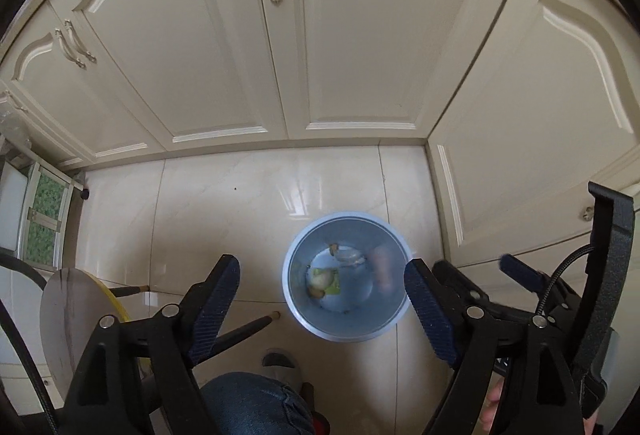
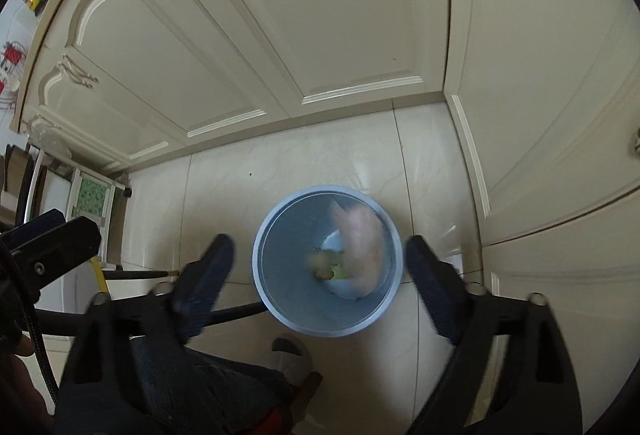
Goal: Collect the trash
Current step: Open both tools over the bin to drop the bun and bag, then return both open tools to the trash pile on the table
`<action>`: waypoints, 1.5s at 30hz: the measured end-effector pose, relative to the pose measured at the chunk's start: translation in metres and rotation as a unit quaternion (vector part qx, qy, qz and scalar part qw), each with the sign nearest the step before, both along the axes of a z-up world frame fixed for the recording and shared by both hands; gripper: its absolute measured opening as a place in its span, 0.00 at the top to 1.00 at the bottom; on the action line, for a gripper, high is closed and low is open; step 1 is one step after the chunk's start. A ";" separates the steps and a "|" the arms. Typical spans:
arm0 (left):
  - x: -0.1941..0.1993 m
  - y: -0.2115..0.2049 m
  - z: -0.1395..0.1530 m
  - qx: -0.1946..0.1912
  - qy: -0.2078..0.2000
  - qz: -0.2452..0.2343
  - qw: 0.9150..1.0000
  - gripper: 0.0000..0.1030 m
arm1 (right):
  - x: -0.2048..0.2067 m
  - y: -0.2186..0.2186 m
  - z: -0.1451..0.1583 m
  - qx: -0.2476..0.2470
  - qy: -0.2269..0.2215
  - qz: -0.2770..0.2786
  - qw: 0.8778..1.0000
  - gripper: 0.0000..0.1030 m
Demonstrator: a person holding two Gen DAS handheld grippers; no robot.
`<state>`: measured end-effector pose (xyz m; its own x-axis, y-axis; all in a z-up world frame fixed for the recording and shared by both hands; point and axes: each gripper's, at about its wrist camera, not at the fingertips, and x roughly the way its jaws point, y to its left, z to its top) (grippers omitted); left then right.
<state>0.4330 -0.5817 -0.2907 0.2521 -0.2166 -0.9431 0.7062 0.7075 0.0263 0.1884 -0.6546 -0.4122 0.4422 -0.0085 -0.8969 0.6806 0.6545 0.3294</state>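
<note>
A pale blue round bin (image 1: 289,287) stands on the tiled floor before the cabinets, and I look down into its mouth. On its bottom lie an onion-like scrap (image 1: 323,278), a green bit and a clear wrapper (image 1: 349,256). A blurred pinkish piece (image 2: 360,251) shows inside the bin (image 2: 258,259), off the pads. My left gripper (image 1: 322,271) hangs open above the bin with nothing between its fingers. Over the same opening my right gripper (image 2: 320,247) stands wide open and empty, its fingers blurred; part of it also shows at the right of the left wrist view.
Cream cabinet doors (image 1: 376,35) rise behind the bin and along the right. A round-topped stool (image 1: 68,307) with dark legs stands at the left, beside a small rack with green panels (image 1: 44,219). A person's jeans-clad knee (image 1: 252,407) and slippered foot (image 1: 280,363) are below.
</note>
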 end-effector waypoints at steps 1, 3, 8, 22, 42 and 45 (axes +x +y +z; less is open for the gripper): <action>-0.002 0.004 0.005 -0.002 -0.002 0.001 1.000 0.22 | -0.002 0.000 0.000 0.002 -0.001 -0.001 1.000 0.00; -0.003 0.000 0.010 -0.009 -0.009 -0.001 1.000 0.22 | -0.006 -0.001 0.004 0.003 -0.002 -0.006 1.000 0.00; -0.021 0.026 0.034 -0.037 -0.033 0.000 0.999 0.20 | -0.015 -0.001 0.022 -0.003 -0.004 -0.021 1.000 0.00; -0.085 0.159 0.158 -0.148 -0.140 0.034 0.978 0.05 | -0.019 0.046 0.157 -0.078 -0.092 -0.013 0.993 0.00; -0.252 0.453 0.264 -0.212 -0.320 0.214 0.898 0.01 | 0.008 0.253 0.353 -0.187 -0.268 0.154 0.932 0.00; -0.272 0.485 0.264 -0.208 -0.333 0.242 0.887 0.01 | 0.015 0.283 0.365 -0.200 -0.282 0.180 0.921 0.00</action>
